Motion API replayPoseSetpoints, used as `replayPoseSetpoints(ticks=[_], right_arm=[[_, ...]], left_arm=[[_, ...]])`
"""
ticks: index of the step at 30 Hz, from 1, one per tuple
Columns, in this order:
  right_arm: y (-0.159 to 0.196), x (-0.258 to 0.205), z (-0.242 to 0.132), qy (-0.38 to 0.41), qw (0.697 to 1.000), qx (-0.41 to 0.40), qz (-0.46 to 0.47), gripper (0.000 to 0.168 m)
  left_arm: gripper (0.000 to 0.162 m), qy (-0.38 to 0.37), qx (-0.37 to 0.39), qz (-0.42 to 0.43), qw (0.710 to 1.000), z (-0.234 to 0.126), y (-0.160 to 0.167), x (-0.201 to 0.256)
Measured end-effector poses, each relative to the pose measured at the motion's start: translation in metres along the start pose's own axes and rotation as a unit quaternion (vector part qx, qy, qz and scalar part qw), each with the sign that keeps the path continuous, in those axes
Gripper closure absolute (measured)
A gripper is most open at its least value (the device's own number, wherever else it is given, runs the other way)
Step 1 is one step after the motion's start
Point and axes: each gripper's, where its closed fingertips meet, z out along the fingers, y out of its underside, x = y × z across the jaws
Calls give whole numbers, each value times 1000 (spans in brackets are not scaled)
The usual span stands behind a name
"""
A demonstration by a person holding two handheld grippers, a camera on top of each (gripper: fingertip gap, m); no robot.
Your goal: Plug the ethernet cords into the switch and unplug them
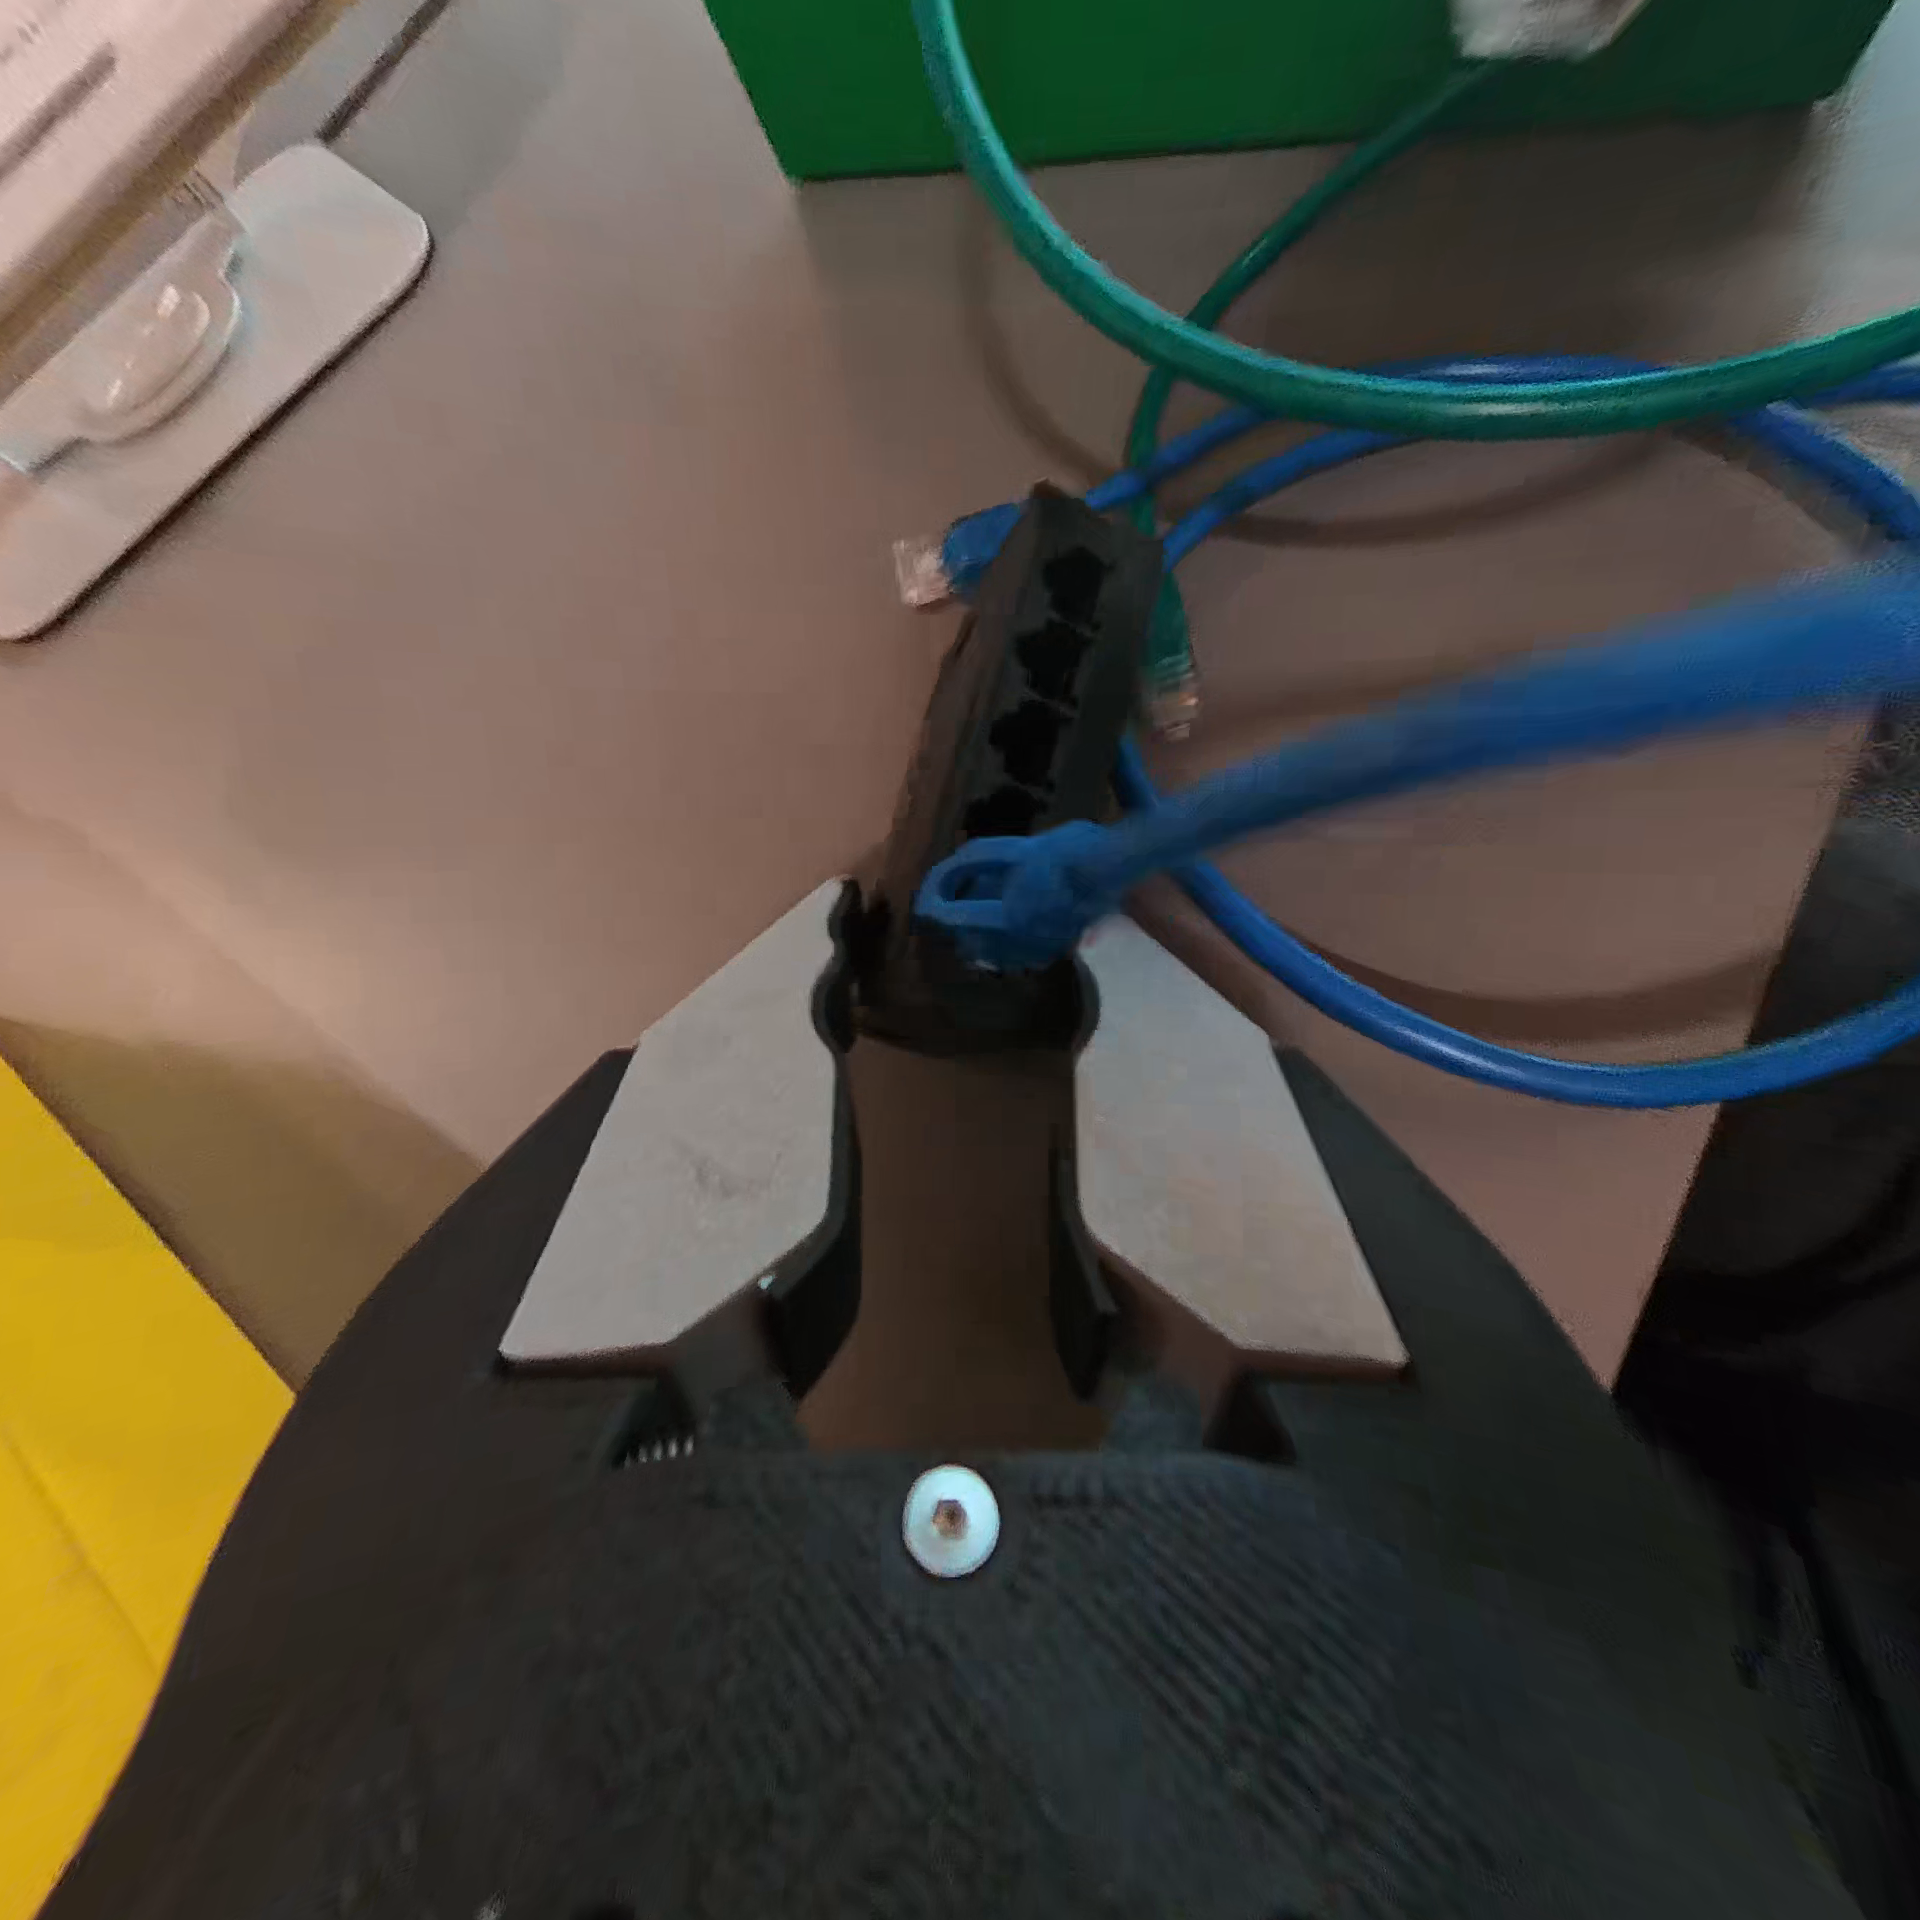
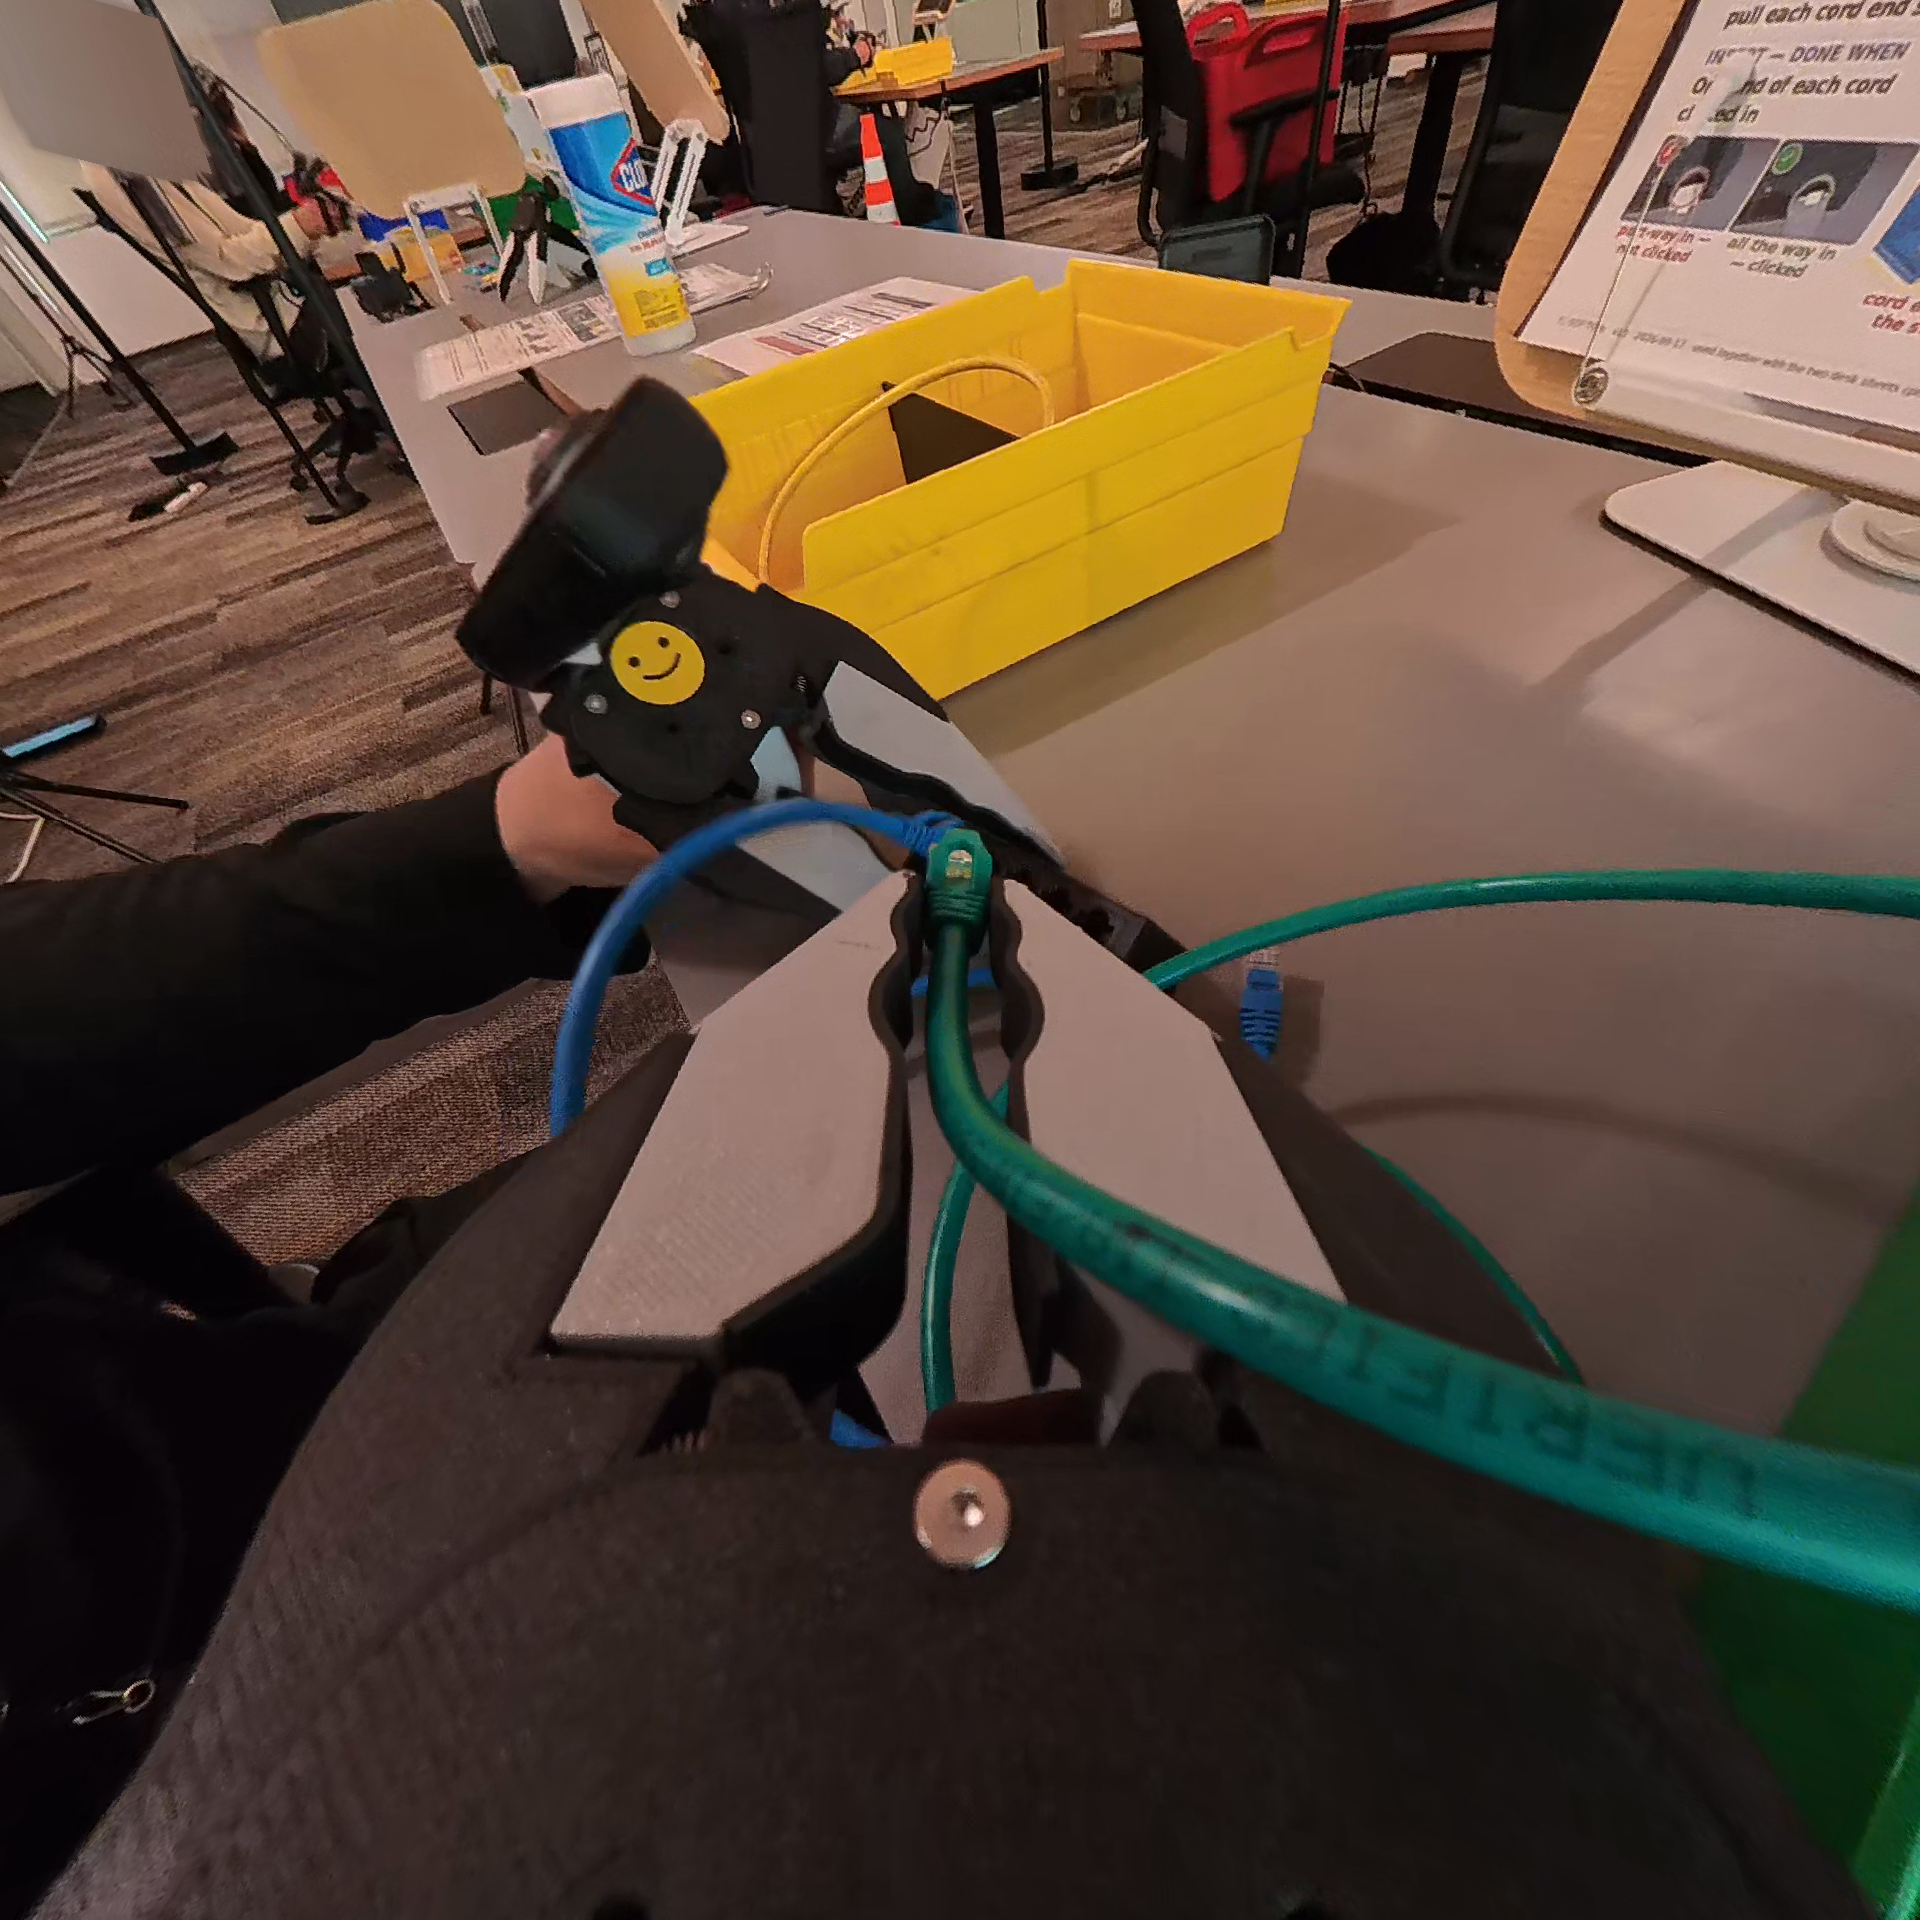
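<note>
Left gripper (image 1: 961, 997): fingers clamped on the near end of the small black plastic network switch (image 1: 1023, 707), which is held tilted up off the brown tabletop (image 1: 582, 665), its row of ports facing right. One blue ethernet cord (image 1: 1455, 727) is seated in the port nearest the fingers; the four ports farther along are seen empty.

Right gripper (image 2: 956, 935): fingers closed on the green ethernet cord (image 2: 1247, 1309) just behind its green-booted plug (image 2: 956, 862), the plug pointing forward at the switch, close to it but apparently not yet entered. Exact gap cannot be told.

Loose ends on the table: a clear-tipped blue plug (image 1: 951, 556) to the far left of the switch, a second green plug (image 1: 1169, 665) just to its right. A yellow plastic bin (image 2: 1039, 488) stands farther off.

Step in hand, as judged: insertion of the green plug into the empty port next to the blue one.

- The plug is best squared to the port face before being pushed; a skewed entry would likely jam.
- Latch tab orientation cannot be told; it should be checked against the port.
- The switch is best held firmly against the push.
- The push is best kept straight, until the latch catches.
- The blue cord's slack crosses close by and could snag.
</note>
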Motion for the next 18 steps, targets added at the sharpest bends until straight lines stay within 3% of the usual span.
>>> replayPoseSetpoints(ticks=[5, 10, 18], right_arm=[[13, 4, 8, 16, 999, -44, -20, 159], [33, 6, 39, 24, 990, -126, -57, 159], [33, 17, 59, 43, 977, -196, -74, 159]], left_arm=[[132, 91, 15, -65, 994, -10, -5, 25], [132, 98, 16, -76, 992, -13, -3, 26], [133, 117, 5, -137, 984, -13, 1, 23]])
